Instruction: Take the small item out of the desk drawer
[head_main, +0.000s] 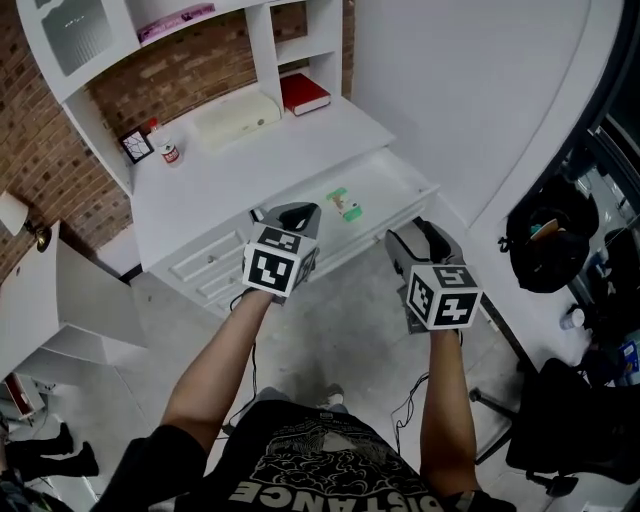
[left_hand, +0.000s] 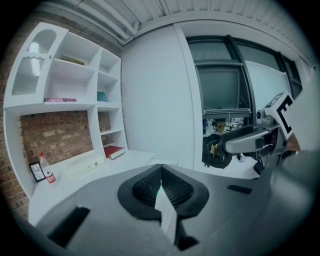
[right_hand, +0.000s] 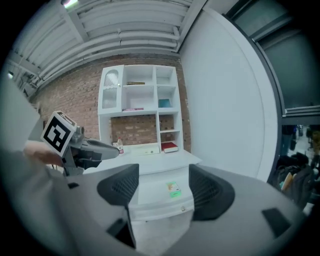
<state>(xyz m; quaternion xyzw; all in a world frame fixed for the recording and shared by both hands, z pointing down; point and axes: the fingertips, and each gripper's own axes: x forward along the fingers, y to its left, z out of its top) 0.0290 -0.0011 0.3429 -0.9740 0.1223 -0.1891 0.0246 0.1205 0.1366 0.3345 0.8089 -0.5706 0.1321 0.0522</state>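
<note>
The white desk's drawer (head_main: 398, 172) stands pulled out. On its floor lies a small green and white item (head_main: 346, 205), flat and alone. My left gripper (head_main: 299, 213) hovers over the drawer's left end, just left of the item, its jaws shut with nothing in them. The left gripper view shows those pads (left_hand: 150, 186) meeting along one line. My right gripper (head_main: 417, 234) hangs in front of the drawer's right corner, open and empty. In the right gripper view the item (right_hand: 173, 190) shows in the drawer (right_hand: 155, 192), in the gap of that gripper (right_hand: 164, 174).
On the desktop stand a red book (head_main: 303, 92), a cream case (head_main: 236, 117), a small bottle (head_main: 168, 151) and a framed card (head_main: 137, 146). Shelves rise behind. A white cabinet door (head_main: 90, 295) hangs open at left. A black bag (head_main: 549, 243) and chair are at right.
</note>
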